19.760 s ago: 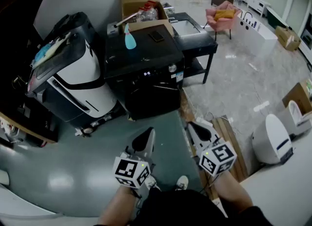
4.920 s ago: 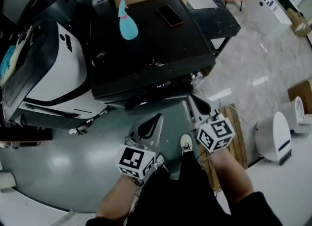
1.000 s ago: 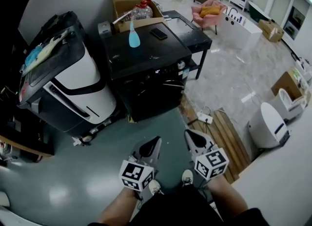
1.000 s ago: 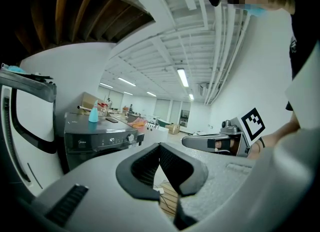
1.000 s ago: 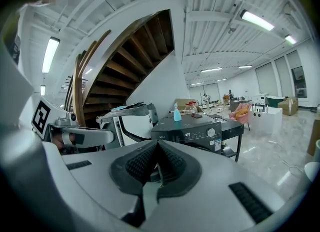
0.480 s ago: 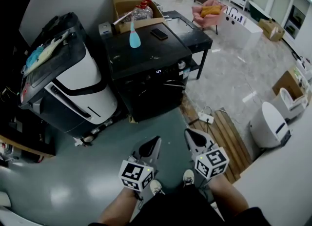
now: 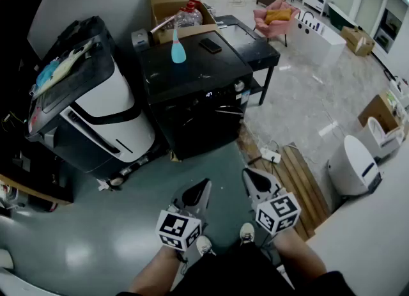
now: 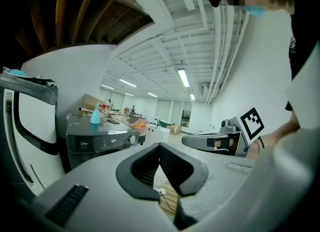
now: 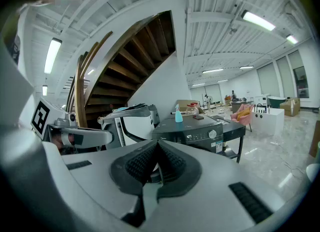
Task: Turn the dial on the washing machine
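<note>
A black washing machine (image 7: 198,90) stands ahead on the grey floor, with a silver dial (image 7: 239,85) at the right end of its lit front panel. The dial (image 8: 132,138) shows small in the left gripper view, and the dial (image 9: 212,135) shows again in the right gripper view. My left gripper (image 7: 203,186) and right gripper (image 7: 248,176) are held low near my feet, well short of the machine. Both are shut with nothing between the jaws. A blue spray bottle (image 7: 178,50) and a phone (image 7: 209,45) rest on the machine's top.
A large white and black appliance (image 7: 89,109) leans at the machine's left. A cardboard box (image 7: 171,0) stands behind it and a black table (image 7: 246,36) to its right. A wooden pallet (image 7: 300,179) with a power strip (image 7: 270,156) lies right of my feet.
The view has barely shifted over the last second. Both grippers stay shut near my feet.
</note>
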The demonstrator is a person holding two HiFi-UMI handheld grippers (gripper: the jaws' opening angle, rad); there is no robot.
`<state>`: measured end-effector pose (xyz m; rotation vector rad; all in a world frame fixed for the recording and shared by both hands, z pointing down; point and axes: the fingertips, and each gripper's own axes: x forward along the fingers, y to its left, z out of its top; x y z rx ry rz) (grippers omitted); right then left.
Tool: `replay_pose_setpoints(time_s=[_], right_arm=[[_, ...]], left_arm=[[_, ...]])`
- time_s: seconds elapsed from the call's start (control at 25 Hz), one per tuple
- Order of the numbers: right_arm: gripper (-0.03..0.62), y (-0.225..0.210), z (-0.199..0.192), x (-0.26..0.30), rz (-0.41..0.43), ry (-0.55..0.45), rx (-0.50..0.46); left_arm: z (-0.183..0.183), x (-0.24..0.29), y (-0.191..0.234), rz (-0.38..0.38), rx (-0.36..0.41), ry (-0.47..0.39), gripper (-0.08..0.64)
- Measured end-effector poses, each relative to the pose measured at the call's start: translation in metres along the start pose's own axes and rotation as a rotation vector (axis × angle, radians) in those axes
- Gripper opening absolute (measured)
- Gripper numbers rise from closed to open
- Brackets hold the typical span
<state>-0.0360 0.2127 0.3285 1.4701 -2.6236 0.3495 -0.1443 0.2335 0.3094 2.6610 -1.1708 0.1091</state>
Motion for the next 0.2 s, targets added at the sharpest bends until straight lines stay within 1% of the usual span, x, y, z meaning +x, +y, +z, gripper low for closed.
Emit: replay_pose_setpoints(time_s=[0.2], right_arm=[[-0.003,0.0012,-0.0016,-0.0015,0.002,-0.003,0.001]], left_arm=[[-0.0035,-0.0020,-0.0012,0.004,-0.012,0.006,0.005]])
